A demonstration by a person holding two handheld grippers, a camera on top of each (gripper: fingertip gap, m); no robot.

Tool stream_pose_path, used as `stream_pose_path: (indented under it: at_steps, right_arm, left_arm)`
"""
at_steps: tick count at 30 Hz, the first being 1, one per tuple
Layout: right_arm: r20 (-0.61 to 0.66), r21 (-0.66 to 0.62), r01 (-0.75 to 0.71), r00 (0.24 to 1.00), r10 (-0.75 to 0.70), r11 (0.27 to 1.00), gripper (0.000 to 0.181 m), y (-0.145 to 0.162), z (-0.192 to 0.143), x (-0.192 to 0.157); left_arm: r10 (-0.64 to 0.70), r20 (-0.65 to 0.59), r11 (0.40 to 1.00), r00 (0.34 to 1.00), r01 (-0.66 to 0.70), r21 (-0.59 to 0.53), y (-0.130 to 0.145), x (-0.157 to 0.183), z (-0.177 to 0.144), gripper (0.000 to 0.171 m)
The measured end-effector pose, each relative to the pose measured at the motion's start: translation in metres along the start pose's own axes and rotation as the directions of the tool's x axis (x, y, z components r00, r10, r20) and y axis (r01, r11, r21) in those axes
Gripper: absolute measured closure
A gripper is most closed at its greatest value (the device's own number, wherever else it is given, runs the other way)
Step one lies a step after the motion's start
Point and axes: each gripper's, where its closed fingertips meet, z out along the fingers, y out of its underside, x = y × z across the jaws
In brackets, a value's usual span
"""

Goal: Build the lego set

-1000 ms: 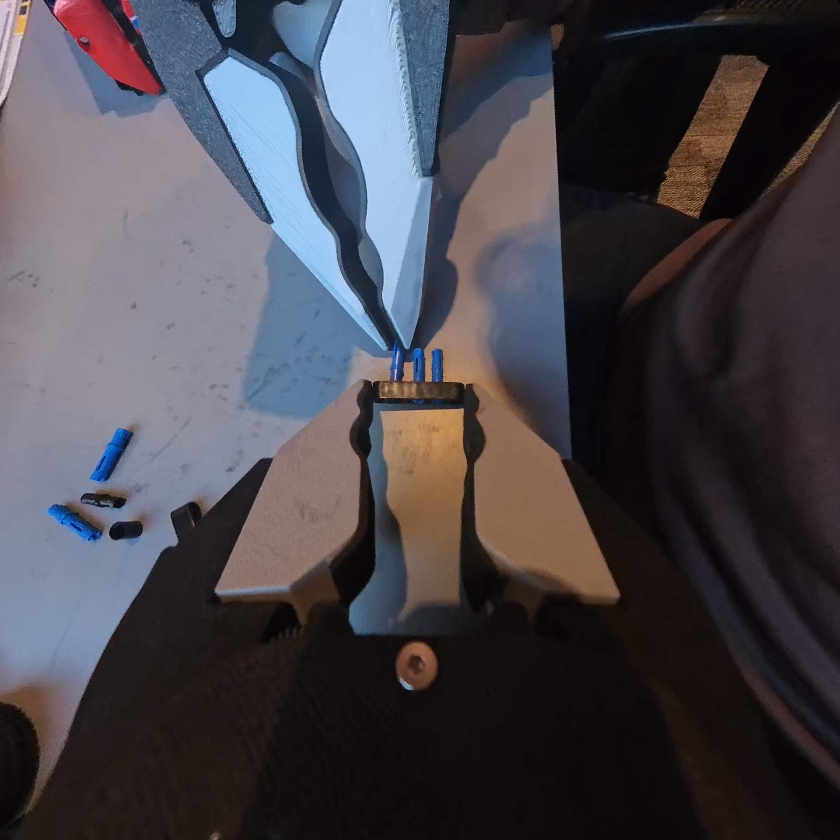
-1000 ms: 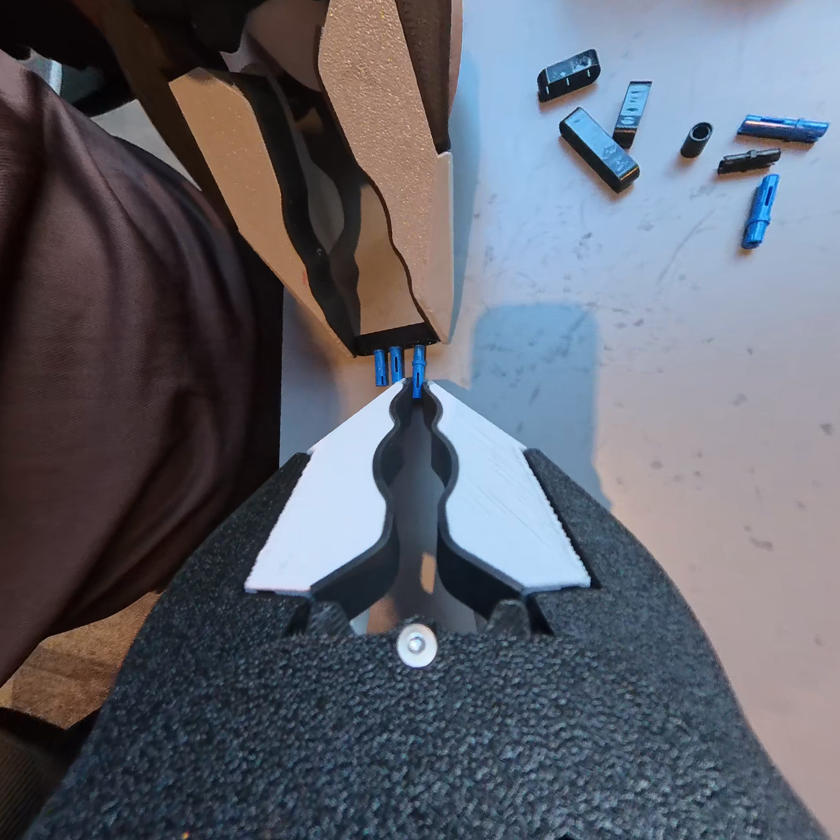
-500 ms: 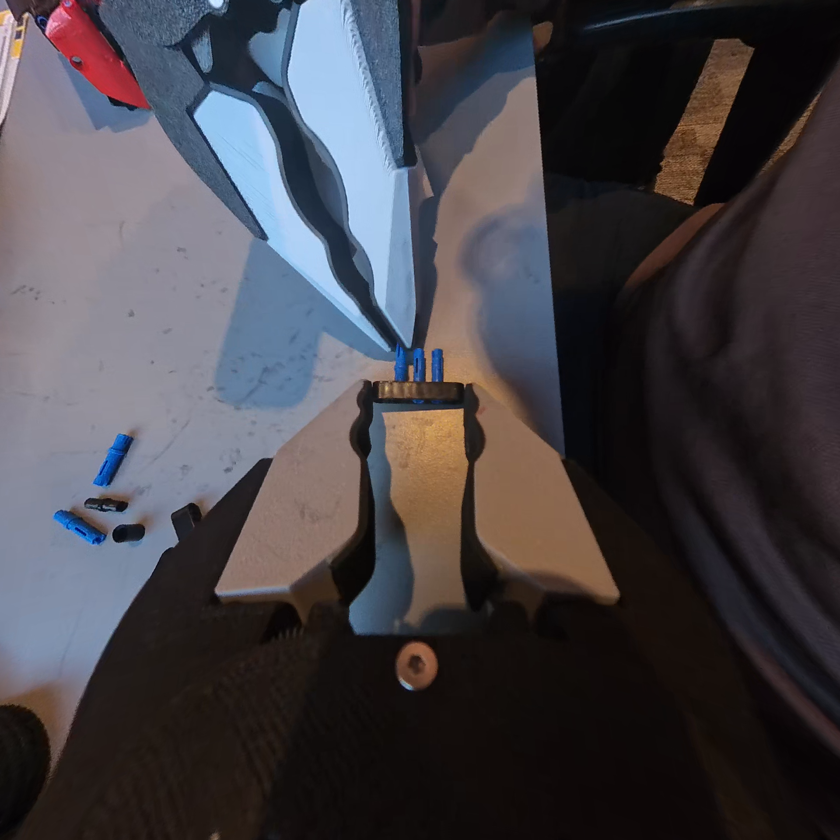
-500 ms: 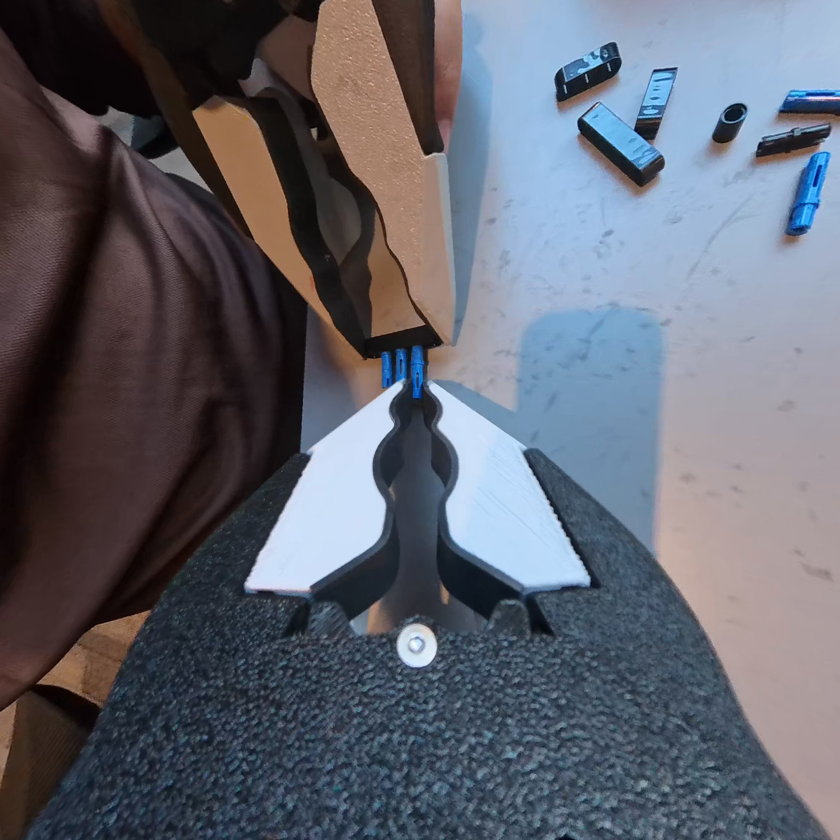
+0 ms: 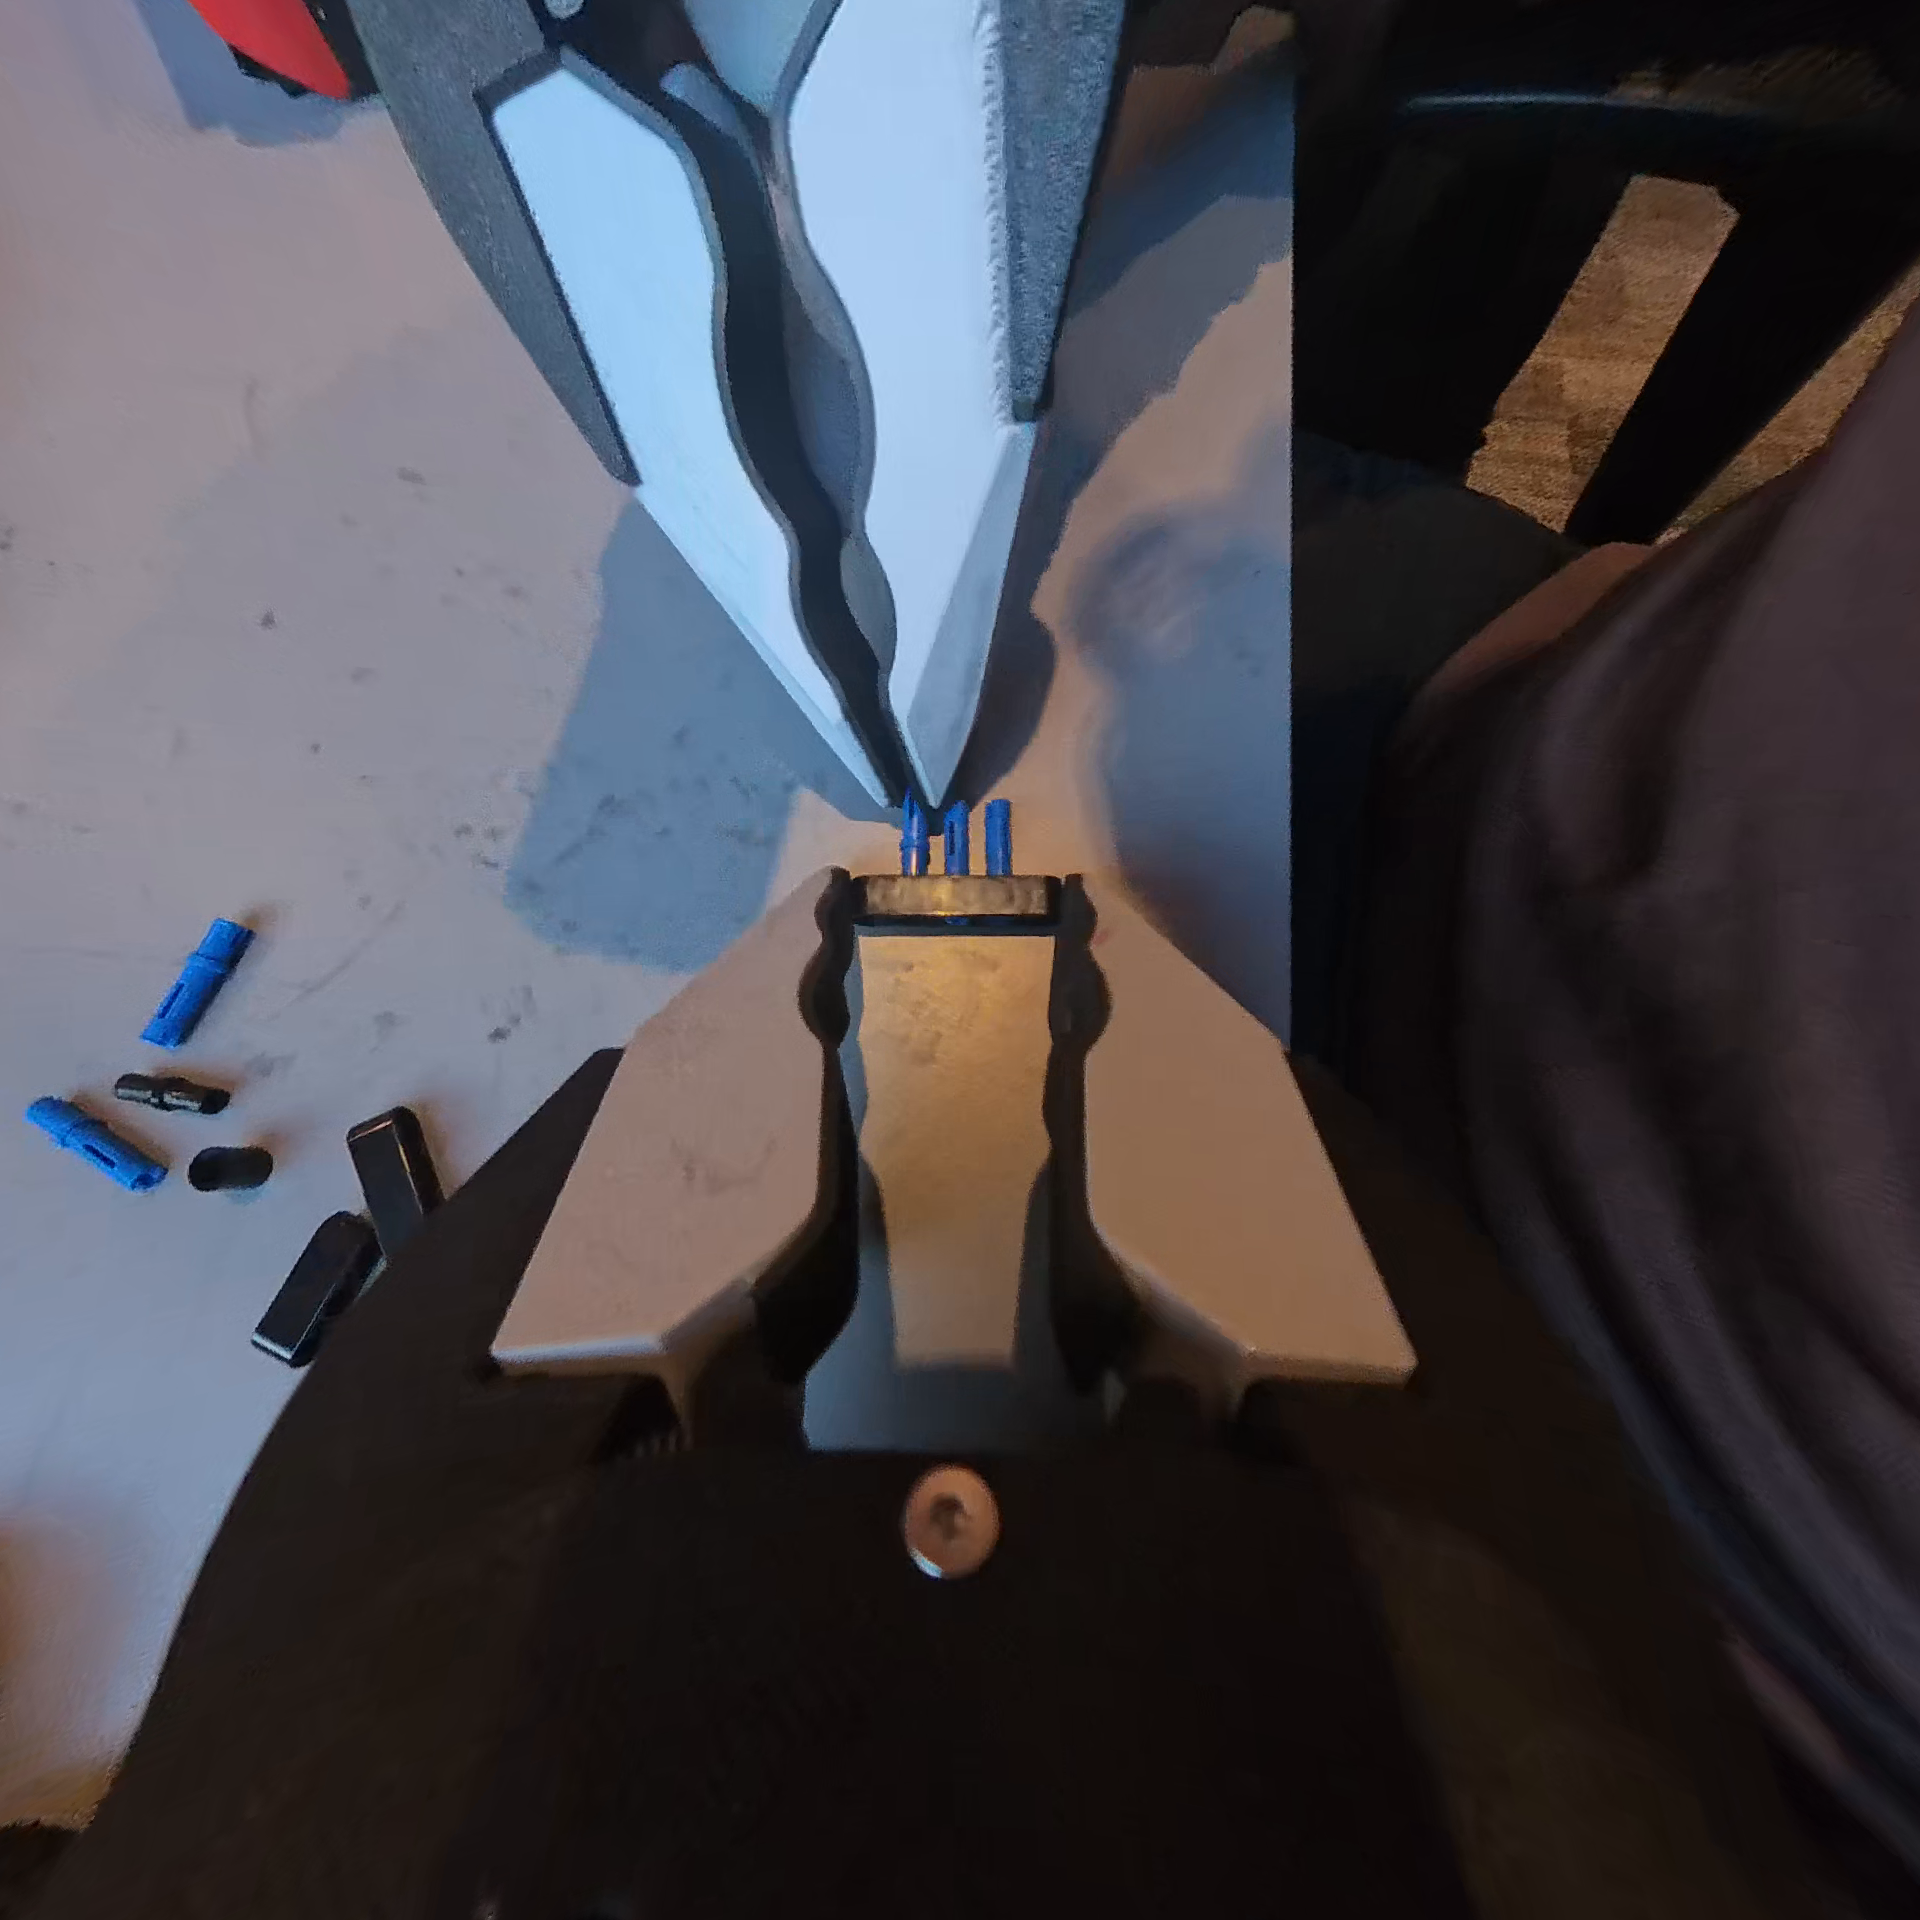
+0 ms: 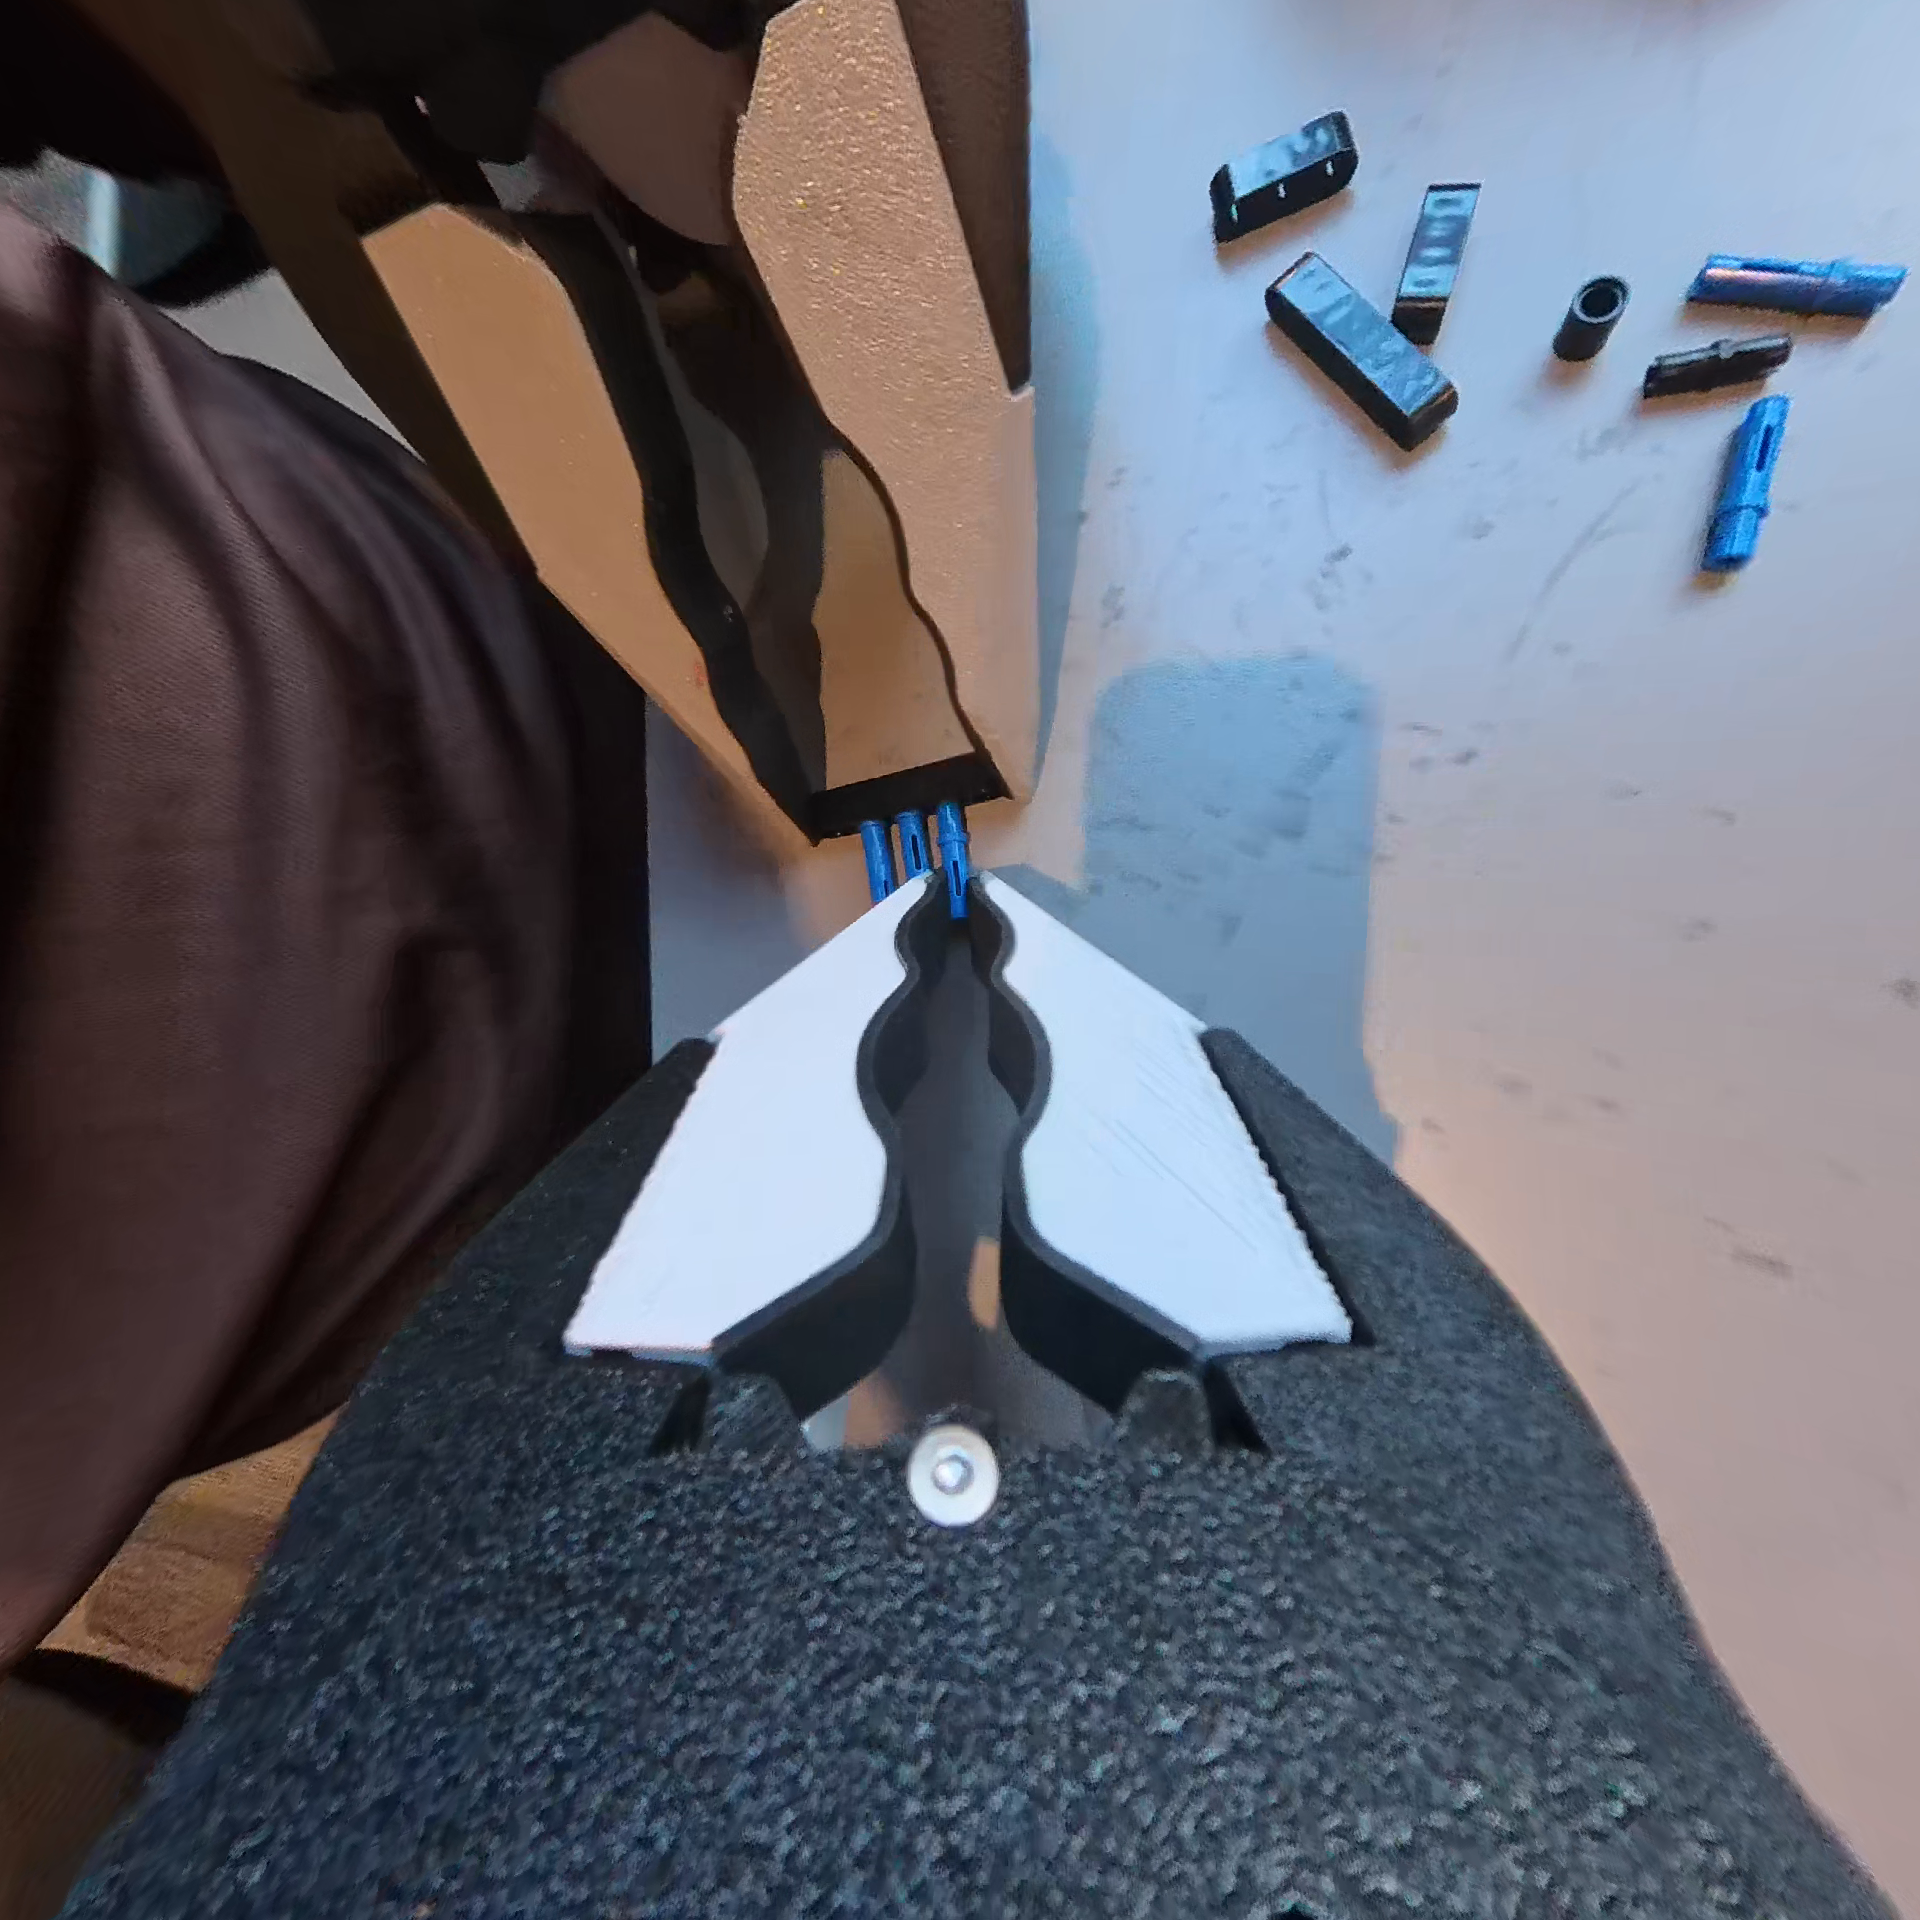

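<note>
Left hand-held gripper (image 5: 956, 896) clamps short black plastic lego beam (image 5: 954, 900); right hand-held gripper (image 6: 954, 896), nearly closed, pinches outermost blue pin (image 6: 952, 857) of three

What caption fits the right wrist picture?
Right gripper pinches a blue pin on the black beam held by the left gripper.

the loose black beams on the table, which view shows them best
The right wrist view: all three loose black beams lie in the open at upper right on the table, unobstructed. In the left wrist view only two black beams show at lower left, partly hidden behind the left gripper's body.
</note>
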Motion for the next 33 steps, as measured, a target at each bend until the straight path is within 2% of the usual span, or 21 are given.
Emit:
stream_pose_path:
  at_steps: [4, 7, 10, 14, 18, 19, 20, 21, 24, 26, 29, 33]
  right_arm:
    - [0.003, -0.019, -0.031, 1.000, 0.031, 0.999, 0.180, 0.000, 0.001, 0.001]
    - [0.113, 0.028, -0.180, 0.978, 0.176, 0.983, 0.180, -0.002, 0.001, 0.002]
    - [0.174, 0.050, -0.251, 0.955, 0.239, 0.967, 0.179, -0.002, 0.001, 0.003]
    - [0.078, 0.033, -0.079, 0.994, 0.076, 0.996, 0.180, -0.001, 0.000, 0.003]
    - [-0.048, 0.001, 0.095, 0.994, -0.094, 0.996, 0.179, -0.003, 0.000, 0.005]
    - [-0.056, 0.000, 0.143, 0.988, -0.143, 0.990, 0.179, -0.005, -0.001, 0.001]
    - [-0.010, 0.056, 0.169, 0.986, -0.169, 0.984, 0.181, -0.015, -0.001, -0.011]
    - [0.060, 0.123, 0.143, 0.987, -0.151, 0.982, 0.181, -0.026, 0.001, -0.023]
    - [0.042, -0.014, 0.068, 0.997, -0.068, 0.998, 0.181, -0.012, 0.018, -0.013]
    - [-0.010, 0.012, 0.100, 0.995, -0.100, 0.995, 0.181, -0.013, 0.008, -0.010]
    - [-0.041, 0.106, 0.019, 0.999, -0.015, 0.994, 0.181, -0.018, -0.009, 0.008]
    - [-0.186, 0.150, -0.013, 0.982, 0.041, 0.989, 0.181, -0.012, -0.026, 0.040]
  left_arm:
    - [-0.038, 0.005, 0.999, 0.999, 0.038, -0.018, 0.000, -0.001, 0.000, 0.134]
    - [-0.041, 0.045, 0.998, 0.998, 0.043, -0.049, 0.000, -0.002, 0.000, 0.134]
    - [-0.051, 0.067, 0.998, 0.996, 0.053, -0.031, -0.001, -0.003, 0.001, 0.134]
    - [-0.092, 0.040, 0.996, 0.995, 0.092, 0.007, -0.001, -0.004, 0.001, 0.134]
    - [-0.115, 0.046, 0.993, 0.992, 0.115, 0.011, -0.001, -0.007, 0.000, 0.134]
    - [-0.119, 0.047, 0.993, 0.992, 0.119, 0.012, -0.001, -0.007, 0.000, 0.134]
    - [-0.111, 0.049, 0.994, 0.993, 0.111, 0.013, -0.001, -0.007, 0.001, 0.134]
    - [-0.091, 0.041, 0.996, 0.995, 0.090, 0.013, -0.004, -0.004, 0.004, 0.134]
    - [-0.072, 0.040, 0.997, 0.997, 0.072, 0.011, -0.011, -0.002, 0.012, 0.134]
    - [-0.094, 0.042, 0.996, 0.995, 0.093, 0.013, -0.009, -0.005, 0.010, 0.133]
    - [-0.086, 0.049, 0.996, 0.995, 0.085, 0.013, -0.009, -0.005, 0.009, 0.134]
    - [-0.084, 0.041, 0.996, 0.996, 0.083, 0.013, -0.008, -0.004, 0.008, 0.134]
